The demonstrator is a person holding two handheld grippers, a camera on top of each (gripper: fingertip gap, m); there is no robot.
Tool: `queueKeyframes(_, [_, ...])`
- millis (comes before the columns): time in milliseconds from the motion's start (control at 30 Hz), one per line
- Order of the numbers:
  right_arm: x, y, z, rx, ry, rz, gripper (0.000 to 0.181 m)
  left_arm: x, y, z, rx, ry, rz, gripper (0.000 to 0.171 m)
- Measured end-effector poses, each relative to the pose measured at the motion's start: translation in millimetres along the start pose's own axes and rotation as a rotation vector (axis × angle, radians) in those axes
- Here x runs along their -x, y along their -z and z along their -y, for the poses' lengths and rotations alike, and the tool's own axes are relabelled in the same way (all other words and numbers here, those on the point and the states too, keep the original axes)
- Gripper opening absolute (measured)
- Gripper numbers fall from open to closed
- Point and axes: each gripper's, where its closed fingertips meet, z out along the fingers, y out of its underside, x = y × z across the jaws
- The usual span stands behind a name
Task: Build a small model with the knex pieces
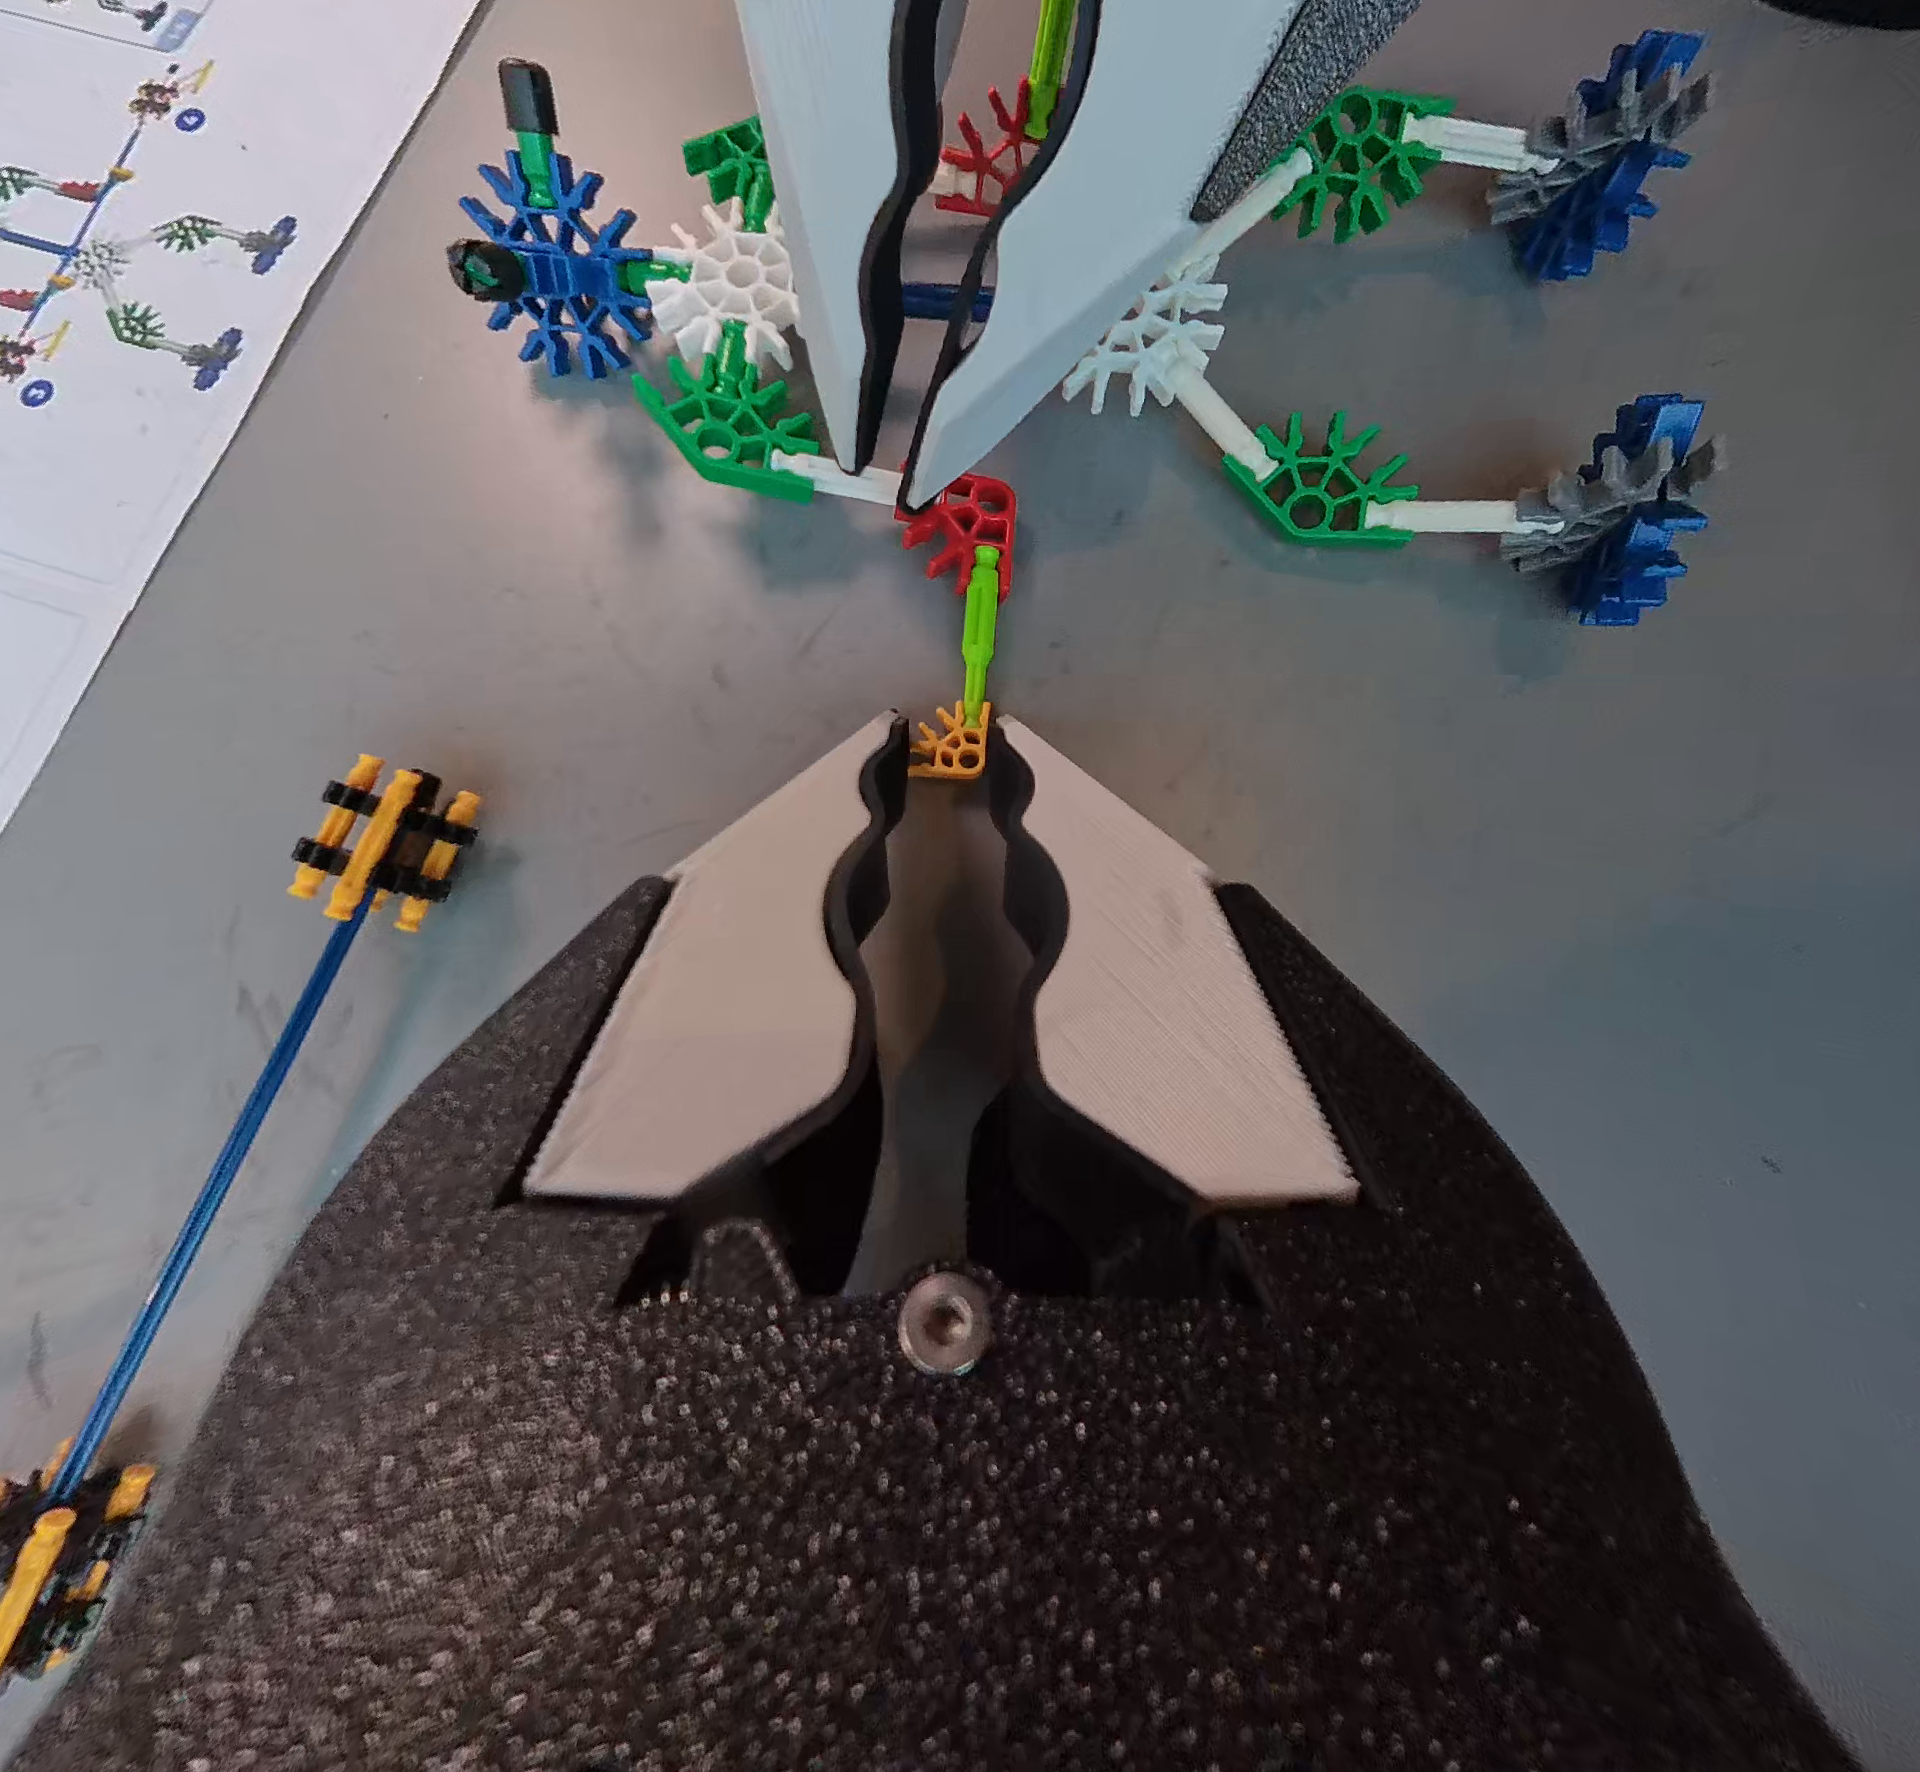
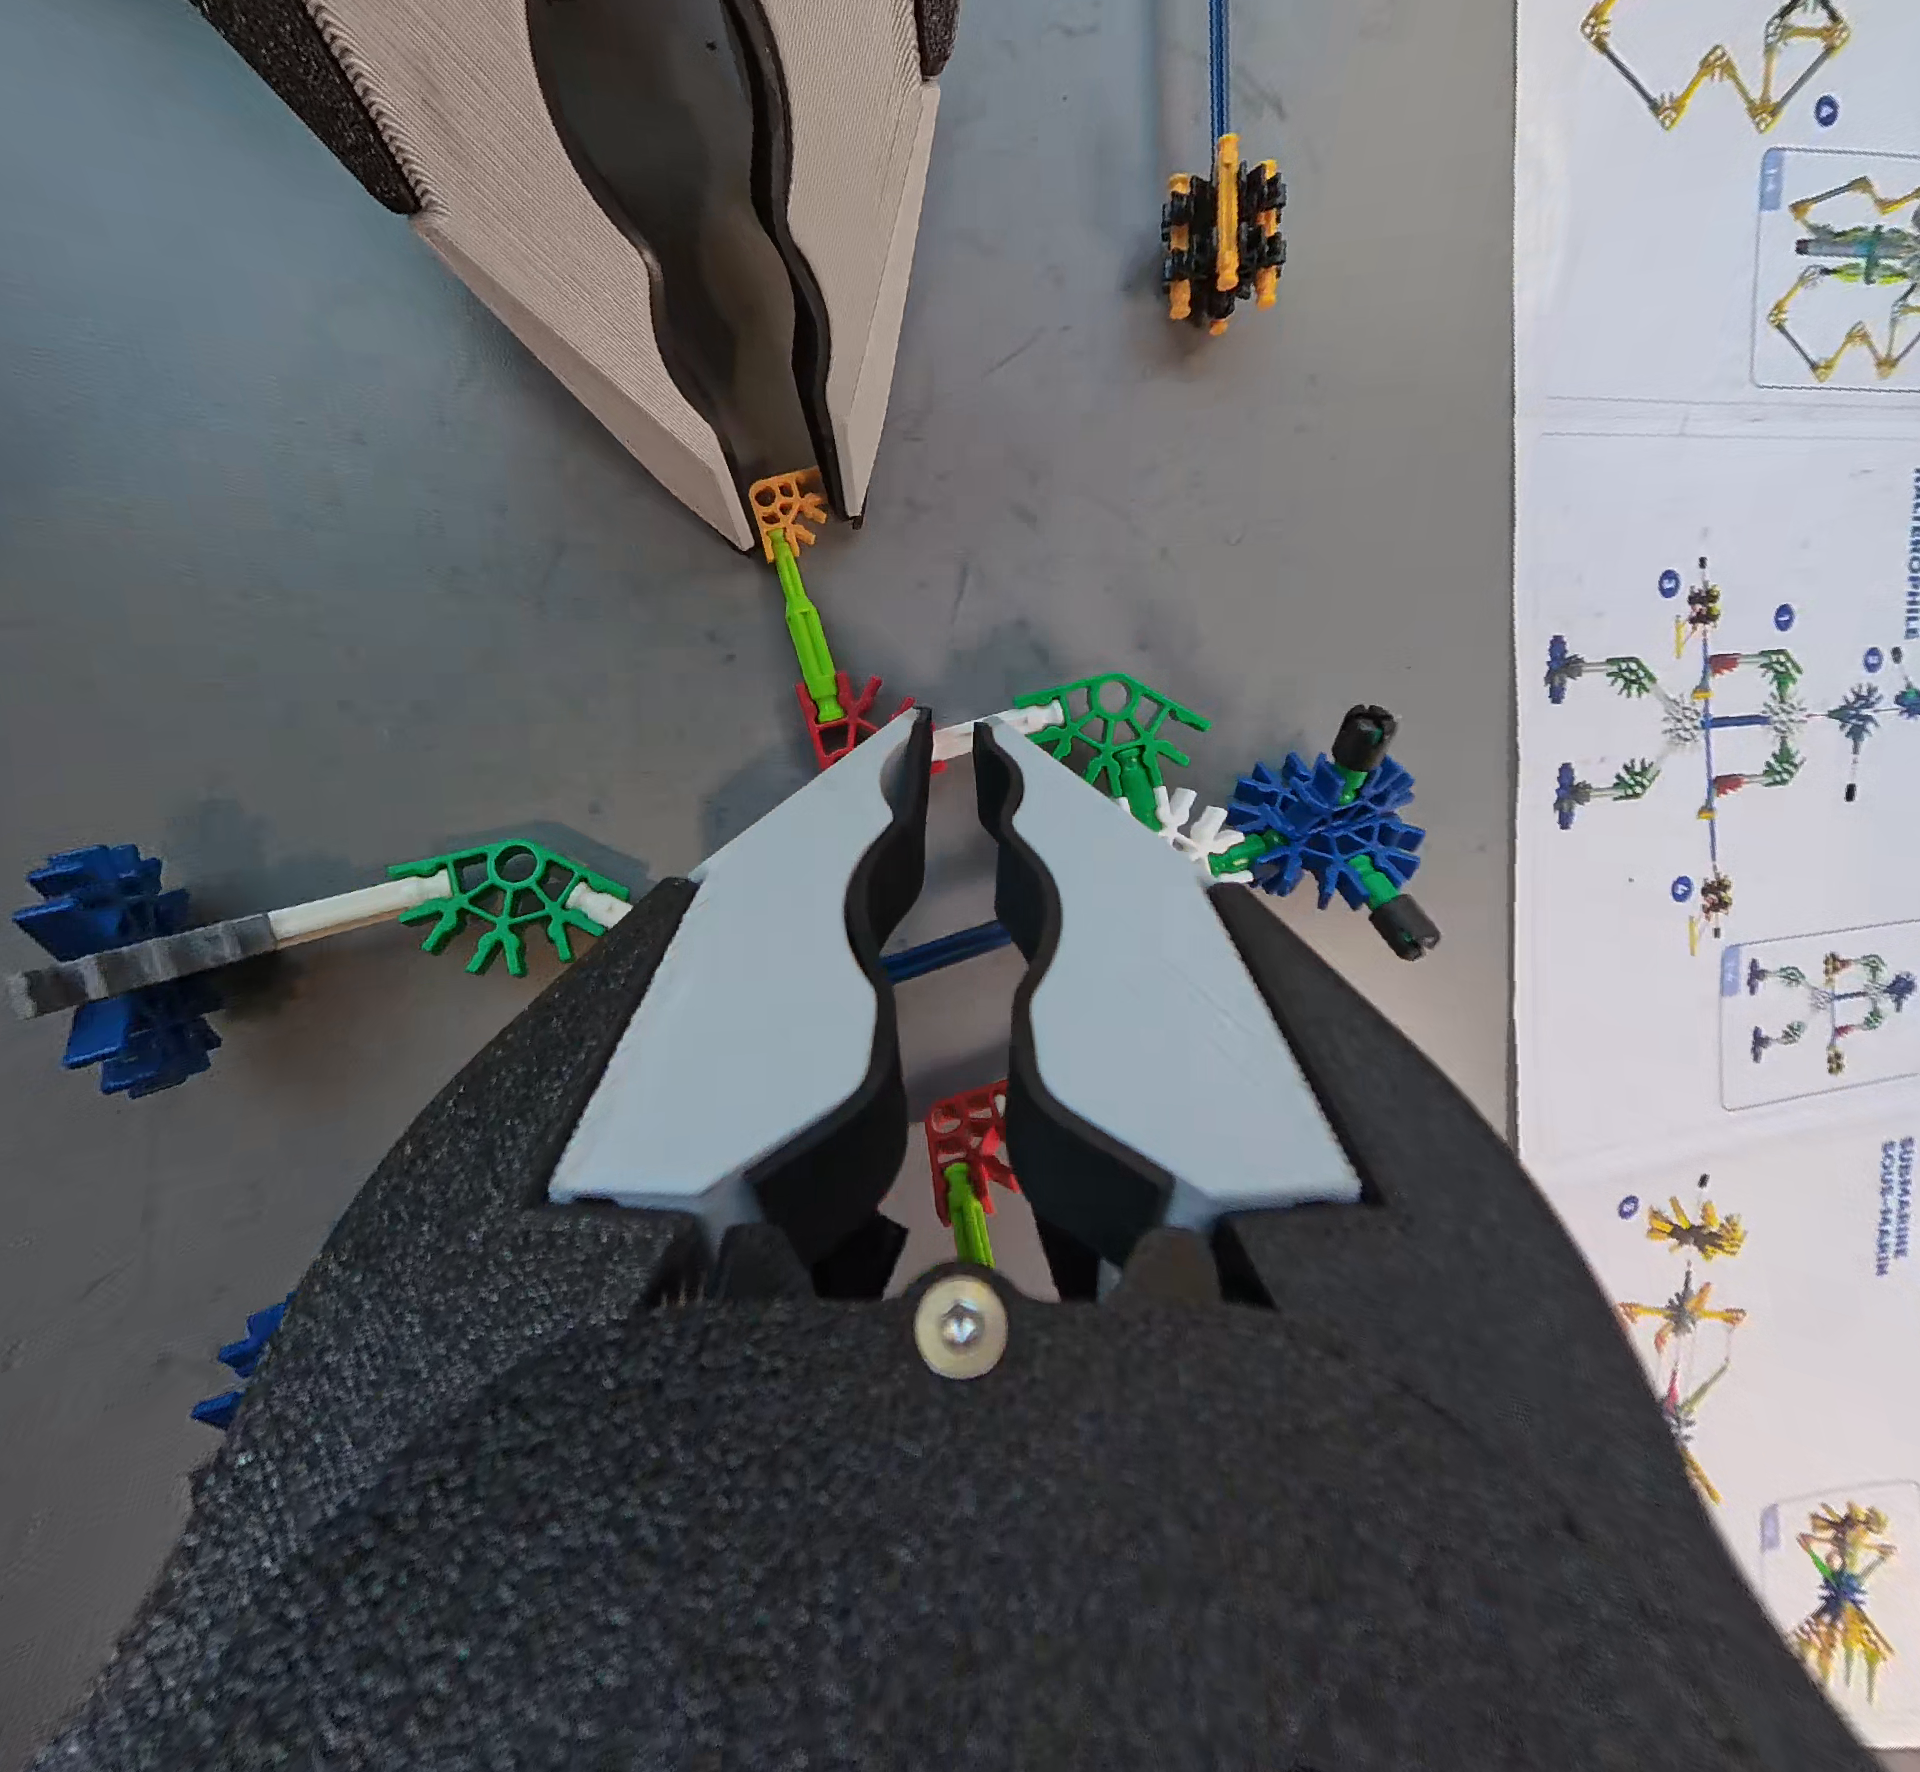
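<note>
Spotted the left gripper (image 1: pixel 948 735) clamped on a small orange connector (image 1: pixel 951 748), fingers shut tight against both its sides; light green rod (image 1: pixel 982 621) plugged into that connector, far end seated in a red connector (image 1: pixel 961 522) on the toy model; looked fully seated from both views.

Long axis of the green rod ran straight out from the left fingertips, almost in line with them, pointing toward the right gripper (image 2: pixel 951 735) across the bench (image 1: pixel 1351 891), lying flat or close to it.

Right fingers sat with only a narrow gap, tips down over a white rod (image 2: pixel 956 740) just beside the red connector; couldn't tell whether actually pinching anything or just pressing.

Rest of the model already looked joined up: green connectors, white snowflake hubs, blue and grey wheels at the ends, a matching red connector with its own green rod on the opposite side.

Also around: a yellow-and-black wheel (image 1: pixel 390 839) on a long blue rod near the bench's left edge, well apart; instruction sheet (image 1: pixel 156 268) along that same edge.
</note>
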Motion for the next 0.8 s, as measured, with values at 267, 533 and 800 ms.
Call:
queueKeyframes(267, [-22,39,23,-0.235,-0.071,-0.057,0.016,36,39,5,-0.084,0.061,0.101,0.022])
queueKeyframes(533, [-19,46,26,-0.323,-0.052,-0.040,0.016,118,67,-43,0.010,0.061,0.468,0.028])
queueKeyframes(800, [31,12,42,-0.222,-0.078,0.118,0.015,110,51,-47,0.078,-0.066,0.448,0.011])
